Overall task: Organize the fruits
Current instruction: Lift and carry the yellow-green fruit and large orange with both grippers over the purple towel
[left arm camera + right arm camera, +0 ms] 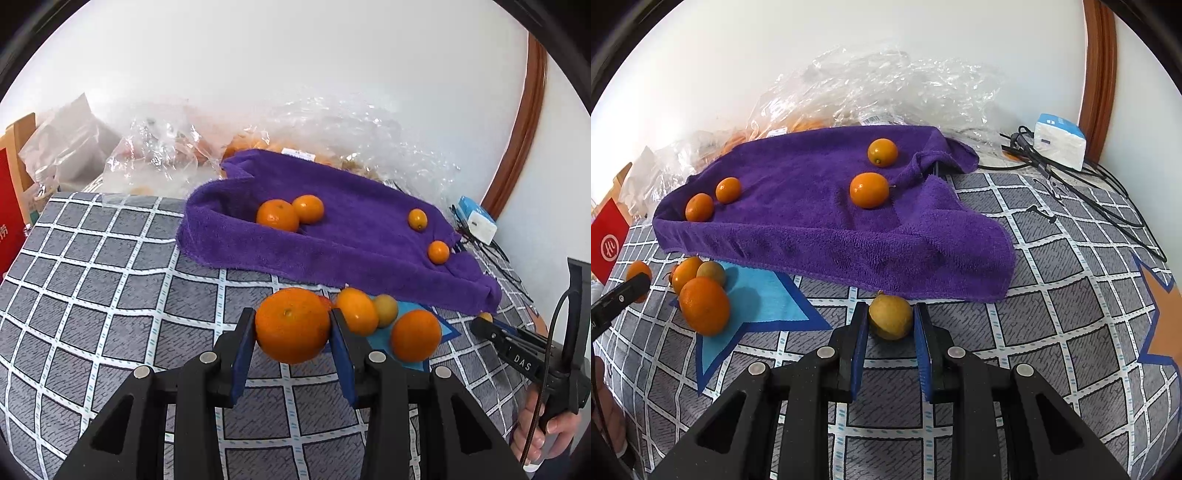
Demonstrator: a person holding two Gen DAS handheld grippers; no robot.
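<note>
1. Left gripper (293, 325), lower centre of the left wrist view: blue pads pinch a large orange mandarin (291, 325), which sits lifted clear of the cloth below.
2. Right gripper (891, 319), lower centre of the right wrist view: jaws pressed onto a small yellow-green fruit (890, 316) that sits just below the towel's near edge.
3. Purple towel (820, 229), middle of the right wrist view, lying rumpled on the checked grey cloth (1052, 295). On it: four orange fruits, two touching at the left end (699, 206) and two apart towards the right (868, 190).
4. Loose cluster of fruit (703, 304), left of the right wrist view, resting on a blue star print (764, 299): three pieces touching, one of them dull green-yellow.
5. Clear plastic bags (886, 85), upper part of the frame behind the towel, some holding orange fruit.
6. White and blue box (1060, 142) with black cables (1089, 192), upper right.
7. Red box (607, 243), far left edge.
</note>
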